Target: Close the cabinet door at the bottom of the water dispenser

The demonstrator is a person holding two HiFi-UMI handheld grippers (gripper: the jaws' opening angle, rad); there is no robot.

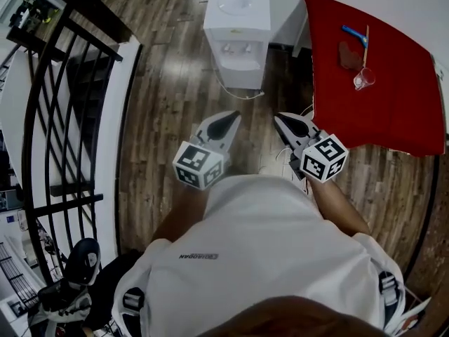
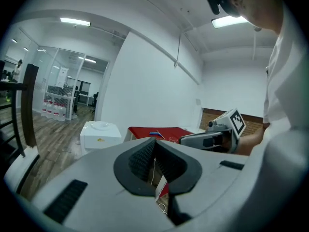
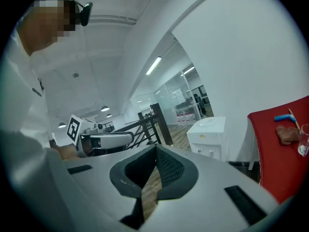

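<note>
White shirt (image 1: 259, 258) fills the bottom of my head view, and both forearms reach forward from it over the wood floor (image 1: 161, 111). On the left side, the left gripper (image 1: 226, 120) points ahead toward the water dispenser (image 1: 237, 34). Its own view shows its jaws pressed together tip to tip with nothing between them. On the right side, the right gripper (image 1: 285, 121) points the same way, and its jaws are likewise closed and empty. I see the two grippers side by side, apart from one another, each with its marker cube nearest the person.

The water dispenser stands upright by the far wall, well apart from both grippers. It is white, with a round recess on top and taps on its front. I cannot make out the cabinet door at its bottom. The head view looks down on the top and upper front, and in the right gripper view the gripper's body covers the lower part. So I cannot tell whether the door stands open or closed.

Just right of the dispenser is a table under a red cloth (image 1: 379, 104), carrying a blue item (image 1: 354, 34), a brown lump (image 1: 349, 55) and a clear cup (image 1: 363, 81). A black railing (image 1: 63, 111) runs along the left side.
</note>
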